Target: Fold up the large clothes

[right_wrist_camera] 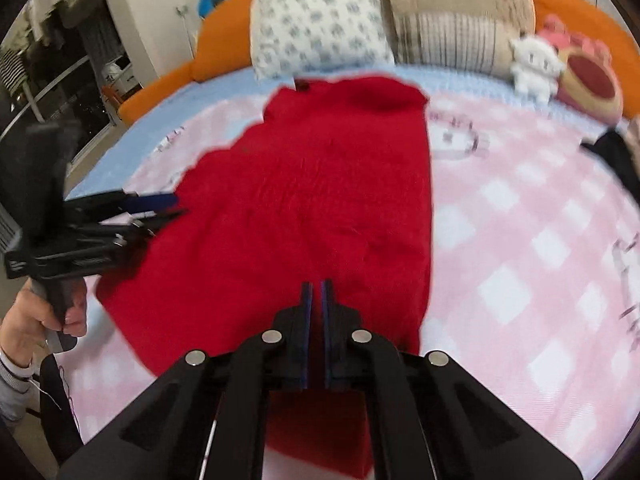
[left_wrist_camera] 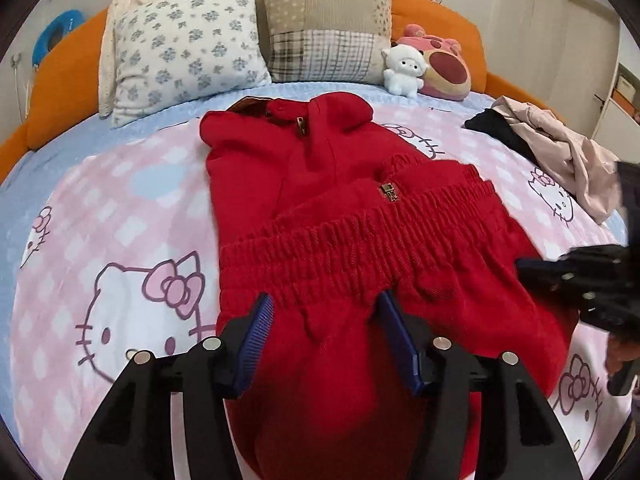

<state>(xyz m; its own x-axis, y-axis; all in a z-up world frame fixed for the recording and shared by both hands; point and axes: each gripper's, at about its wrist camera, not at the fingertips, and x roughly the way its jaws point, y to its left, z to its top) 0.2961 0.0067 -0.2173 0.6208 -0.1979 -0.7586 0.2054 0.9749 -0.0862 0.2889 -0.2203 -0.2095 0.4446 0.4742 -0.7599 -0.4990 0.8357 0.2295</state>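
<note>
1. Bedroom setting: a bed with an orange headboard [left_wrist_camera: 52, 80] carries a pink checked sheet [left_wrist_camera: 120, 208] printed with cartoon cats. Against the headboard stand a floral pillow [left_wrist_camera: 184, 48] and a patchwork pillow [left_wrist_camera: 324, 28].
2. Left wrist view, task item: a red garment [left_wrist_camera: 360, 240] lies on the sheet at mid-bed, collar end toward the pillows. Its gathered elastic hem [left_wrist_camera: 360, 236] is folded up over the body, with a small brass zip pull [left_wrist_camera: 388, 191] showing at the hem.
3. Left wrist view, left gripper [left_wrist_camera: 326, 336]: its blue-padded fingers [left_wrist_camera: 256, 332] stand apart, one on each side of a ridge of red fabric just below the elastic hem. The pads do not press the cloth.
4. Left wrist view, surroundings: a white plush toy [left_wrist_camera: 402, 72] and a pink plush toy [left_wrist_camera: 440, 68] sit beside the patchwork pillow. A beige and black clothes pile [left_wrist_camera: 560, 148] lies at the right edge of the bed. The right gripper [left_wrist_camera: 568, 276] enters from the right, blurred, over the garment's edge.
5. Right wrist view, blurred: the right gripper [right_wrist_camera: 317, 292] has its pads drawn together, with red cloth showing in the narrow slit between them at the garment's near edge.
6. Right wrist view, left side: a hand [right_wrist_camera: 44, 320] grasps the left gripper's handle at the garment's far-left edge.
</note>
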